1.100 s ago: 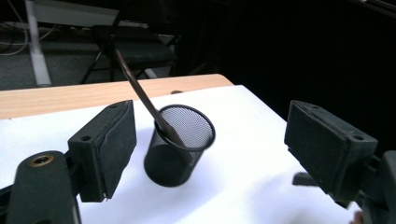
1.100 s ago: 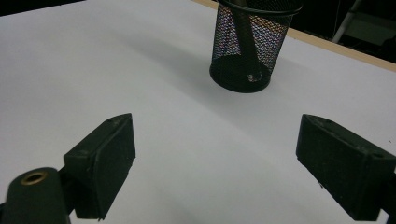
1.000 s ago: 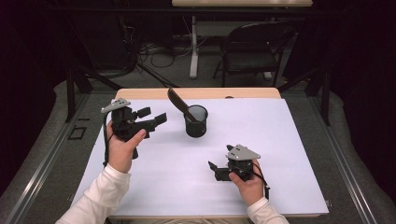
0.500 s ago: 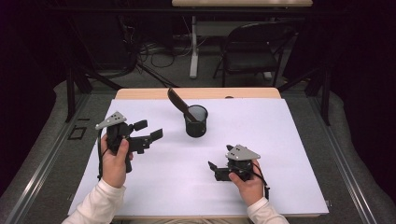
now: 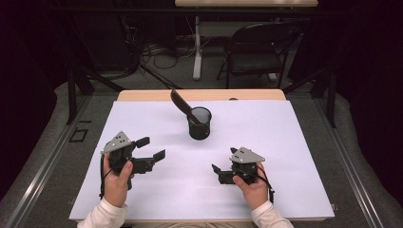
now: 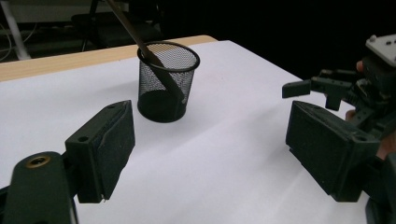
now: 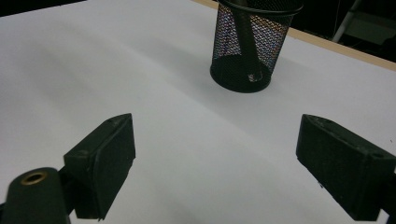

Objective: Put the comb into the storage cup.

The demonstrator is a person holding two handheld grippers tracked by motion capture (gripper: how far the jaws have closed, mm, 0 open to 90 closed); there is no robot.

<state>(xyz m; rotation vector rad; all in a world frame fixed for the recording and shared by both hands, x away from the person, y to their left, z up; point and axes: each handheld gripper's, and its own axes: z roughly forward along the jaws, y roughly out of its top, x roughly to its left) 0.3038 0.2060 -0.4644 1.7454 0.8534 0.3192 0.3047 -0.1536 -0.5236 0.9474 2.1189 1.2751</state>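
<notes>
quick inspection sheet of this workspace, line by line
surface: white sheet over a wooden table, bare around the cup
job's things: black mesh cup upright near the far middle; a dark flat tool stands in it, leaning out over the rim to the left in the high view
clutter: nothing seen
grippers: left claw open, empty, held on the near left; right claw open, empty, on the near right; both apart from the cup
cables: a dark cable trails by the left hand; loose cables on the floor beyond the table
surroundings: folding chair and a white table leg behind; dark curtains
</notes>
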